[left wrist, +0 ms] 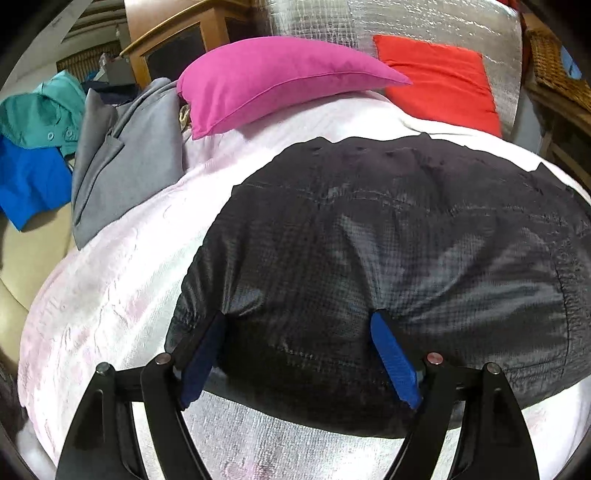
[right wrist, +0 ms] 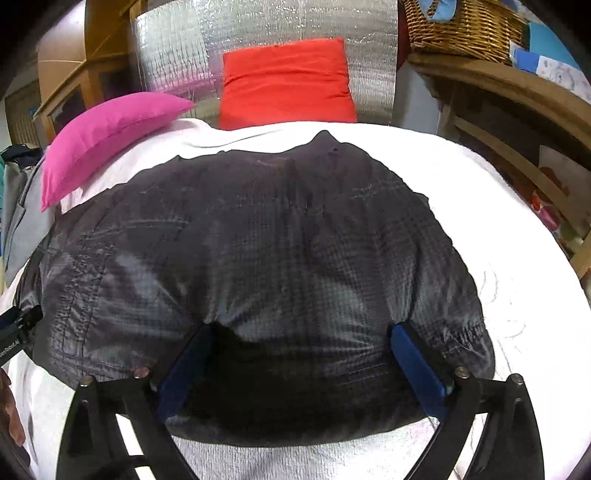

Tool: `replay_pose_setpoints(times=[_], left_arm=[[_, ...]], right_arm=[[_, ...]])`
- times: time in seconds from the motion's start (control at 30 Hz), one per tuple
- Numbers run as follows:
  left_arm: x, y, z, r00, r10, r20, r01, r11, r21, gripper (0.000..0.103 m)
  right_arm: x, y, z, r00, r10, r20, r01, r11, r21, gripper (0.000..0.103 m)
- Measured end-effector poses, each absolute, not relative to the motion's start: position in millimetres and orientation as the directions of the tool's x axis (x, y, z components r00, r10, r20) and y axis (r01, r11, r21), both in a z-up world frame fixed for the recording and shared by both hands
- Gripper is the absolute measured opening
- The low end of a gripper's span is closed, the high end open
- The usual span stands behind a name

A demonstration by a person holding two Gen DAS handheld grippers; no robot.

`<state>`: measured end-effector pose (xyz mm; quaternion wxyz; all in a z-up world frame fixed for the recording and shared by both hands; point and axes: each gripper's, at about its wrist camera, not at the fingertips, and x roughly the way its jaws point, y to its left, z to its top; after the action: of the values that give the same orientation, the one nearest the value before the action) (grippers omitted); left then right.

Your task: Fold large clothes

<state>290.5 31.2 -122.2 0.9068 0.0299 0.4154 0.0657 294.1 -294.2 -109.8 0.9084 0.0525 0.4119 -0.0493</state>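
left wrist: grey jacket (left wrist: pixel 122 162) | right wrist: wicker basket (right wrist: pixel 465 29)

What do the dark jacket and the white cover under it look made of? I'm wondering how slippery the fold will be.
Dark jacket: looks like thin synthetic shell, probably ripstop nylon; fine grid weave, soft sheen, puffy folds. White cover: looks like matte woven or terry-like cotton, with visible nubby texture; less slick.
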Motion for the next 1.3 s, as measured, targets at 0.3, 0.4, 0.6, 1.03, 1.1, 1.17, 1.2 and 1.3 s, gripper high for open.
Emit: replay_pose_setpoints(times=[0.3,0.4,0.6,1.03,1.1,1.17,1.2,1.3], left_arm=[[287.8,30.7,-119.3,0.643,0.128,-0.755,-0.051,0.991,0.124,0.083],[286.9,32.3,-103.1,0.649,0.118,-0.751,-0.021,0.99,0.138,0.082],[317.7,41.3,-56.0,0.717,0.087,-0.692,-0.035,0.995,0.088,0.082],[441.2,1.9,-117.6,0.516,0.125,-0.847,0.001,0.989,0.147,0.085],[443.6,0.4,-126.4,0.522,0.138,-0.841,0.001,0.987,0.162,0.087],[446.0,-0.8,-132.6,0.532,0.152,-0.833,-0.008,0.985,0.174,0.089],[446.7,-0.5,-134.7,0.53,0.156,-0.834,-0.016,0.985,0.174,0.09],[443.0,3.7,-127.0,0.526,0.145,-0.838,-0.02,0.987,0.159,0.089]], right_arm=[[292.9,-296.1,-111.1,0.645,-0.041,-0.763,0.113,0.993,0.042,0.102],[297.4,-297.4,-92.2,0.629,-0.018,-0.777,0.087,0.995,0.047,0.101],[329.2,-309.0,-41.8,0.693,0.047,-0.72,0.066,0.99,0.128,0.102],[444.4,-321.9,-110.4,0.535,-0.04,-0.844,0.135,0.99,0.039,0.102],[446.0,-322.0,-116.4,0.539,-0.051,-0.84,0.145,0.989,0.033,0.103],[447.9,-322.5,-120.5,0.534,-0.059,-0.843,0.149,0.988,0.026,0.103],[448.7,-323.7,-121.8,0.528,-0.057,-0.847,0.155,0.987,0.03,0.103],[444.8,-322.7,-114.0,0.53,-0.064,-0.846,0.148,0.989,0.018,0.103]])
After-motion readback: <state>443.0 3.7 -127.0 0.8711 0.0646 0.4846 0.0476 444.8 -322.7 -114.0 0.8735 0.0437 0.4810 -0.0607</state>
